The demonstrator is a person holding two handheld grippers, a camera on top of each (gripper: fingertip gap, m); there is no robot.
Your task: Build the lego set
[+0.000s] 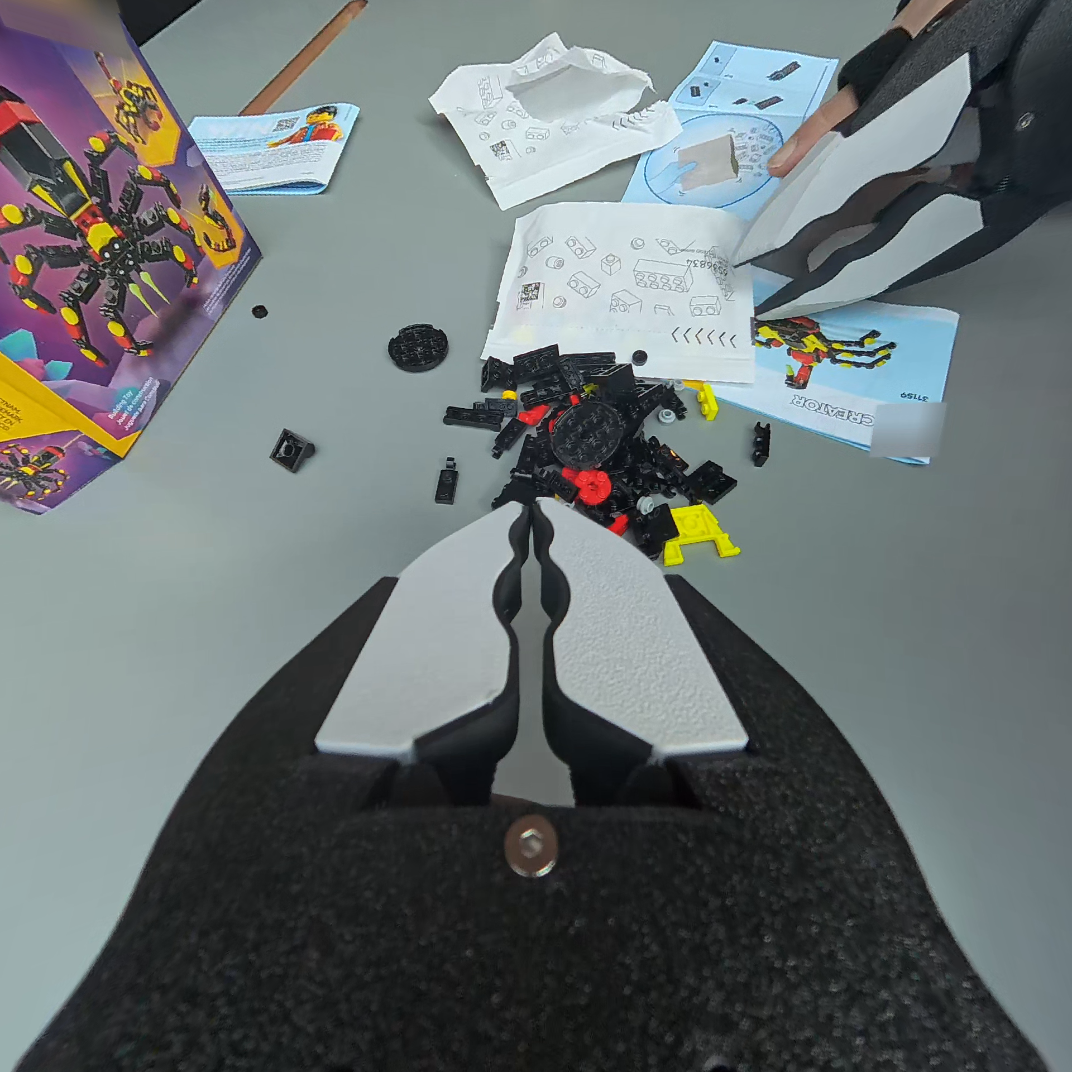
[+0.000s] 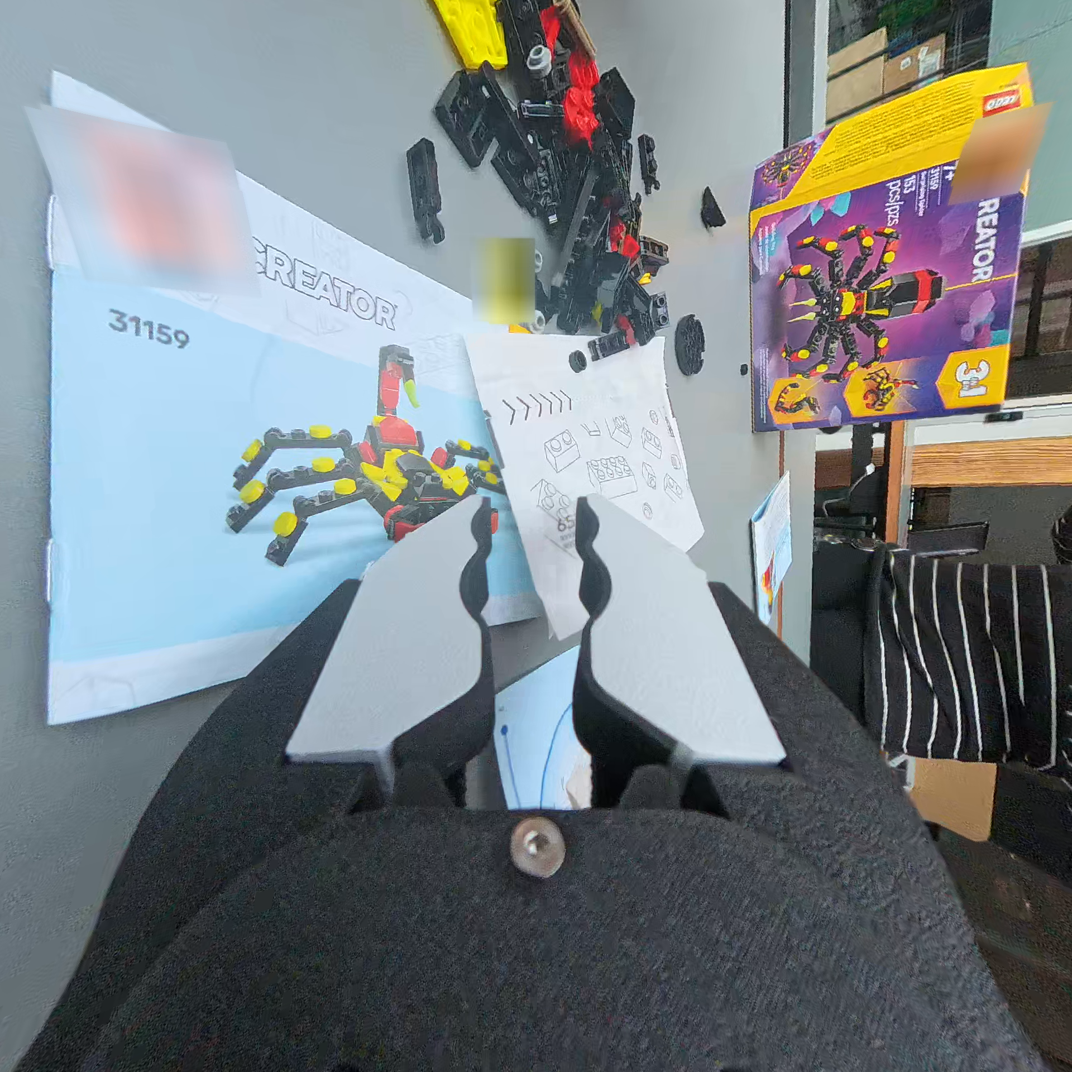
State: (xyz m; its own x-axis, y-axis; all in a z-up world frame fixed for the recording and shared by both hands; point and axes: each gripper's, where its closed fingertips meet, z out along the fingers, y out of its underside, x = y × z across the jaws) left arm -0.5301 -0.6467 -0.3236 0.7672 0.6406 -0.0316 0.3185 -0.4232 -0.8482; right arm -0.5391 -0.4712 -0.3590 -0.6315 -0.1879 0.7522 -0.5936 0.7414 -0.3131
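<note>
A pile of black, red and yellow Lego pieces (image 1: 586, 441) lies on the grey table (image 1: 290, 580), with a yellow piece (image 1: 699, 531) at its near right edge. My left gripper (image 1: 532, 507) is shut and empty, its tips at the near edge of the pile. My right gripper (image 2: 532, 507) is open and empty. It shows in the left wrist view (image 1: 748, 287) at the right, over the edge of a white paper bag (image 1: 620, 290). In the right wrist view the pile (image 2: 580, 174) lies beyond the bag (image 2: 591, 441) and a light-blue scorpion booklet (image 2: 174, 464).
The purple and yellow set box (image 1: 104, 232) stands at the left. A round black plate (image 1: 417, 347), a black slope (image 1: 290, 449) and a small black piece (image 1: 445, 481) lie loose. A torn bag (image 1: 551, 116), a leaflet (image 1: 278, 148) and an open instruction sheet (image 1: 725, 116) lie at the back. The left gripper's tips are roughly 20 cm from the right gripper's. It is some 8 cm from my left tips to the yellow piece (image 1: 699, 531).
</note>
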